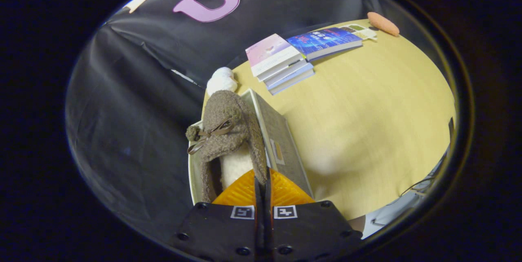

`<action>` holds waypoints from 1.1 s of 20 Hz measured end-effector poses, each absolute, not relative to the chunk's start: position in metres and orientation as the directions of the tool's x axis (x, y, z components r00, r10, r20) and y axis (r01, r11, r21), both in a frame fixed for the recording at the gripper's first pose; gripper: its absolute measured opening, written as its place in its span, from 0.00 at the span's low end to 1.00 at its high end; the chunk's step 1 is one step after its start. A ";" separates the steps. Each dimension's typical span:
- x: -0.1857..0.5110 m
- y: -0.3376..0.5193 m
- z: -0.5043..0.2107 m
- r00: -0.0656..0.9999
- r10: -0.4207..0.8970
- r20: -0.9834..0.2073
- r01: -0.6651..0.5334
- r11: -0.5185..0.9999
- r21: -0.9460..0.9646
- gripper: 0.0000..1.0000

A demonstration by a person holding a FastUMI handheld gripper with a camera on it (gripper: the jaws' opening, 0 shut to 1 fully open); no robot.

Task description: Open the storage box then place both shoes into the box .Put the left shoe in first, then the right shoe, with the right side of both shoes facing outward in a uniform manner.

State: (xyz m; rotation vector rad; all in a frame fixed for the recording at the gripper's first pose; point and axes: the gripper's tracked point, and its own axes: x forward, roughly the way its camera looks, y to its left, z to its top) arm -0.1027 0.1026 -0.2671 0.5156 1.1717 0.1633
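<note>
the gripper [263, 180] has its two fingers squeezed close together, and they pinch the side rim of a shoe [228, 131] between them. both fingers press on that rim.

the shoe is fuzzy and grey-brown. it has a small bow [210, 135] and a little pompom on top, and the inside is white and fluffy. its toe points away from the fingers. the shoe hangs tilted, just ahead of the fingers.

under and behind the shoe is the box [285, 148]. it is grey with a pale rim and sits on the table near the edge by the dark wall. the shoe is over the open part of the box, but i cannot tell if it touches the bottom or any wall. a grey side of the box with a small label slot shows just beside the shoe.

a white fluffy thing [222, 80] peeks out beyond the toe of the shoe, at the far end of the box. i cannot tell what it is.

the table [367, 123] is light yellow wood. farther on it, well apart from the box, is a stack of books [279, 62] with a pink one on top. a blue book [324, 41] lies right beside the stack. past the blue book is a small tray [361, 30] with little parts, and near it an orange oval thing [382, 23].
</note>
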 end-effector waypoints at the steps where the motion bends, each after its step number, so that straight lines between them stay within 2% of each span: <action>1: -0.103 0.104 -0.267 0.391 0.385 -0.836 0.140 0.873 0.467 0.04; 11: -0.101 0.112 -0.274 0.378 0.381 -0.844 0.151 0.874 0.462 0.04; 12: -0.101 0.110 -0.271 0.375 0.378 -0.846 0.152 0.876 0.459 0.09; 20: -0.101 0.113 -0.270 0.373 0.387 -0.843 0.160 0.869 0.469 0.17; 22: -0.098 0.112 -0.267 0.384 0.389 -0.837 0.168 0.863 0.477 0.12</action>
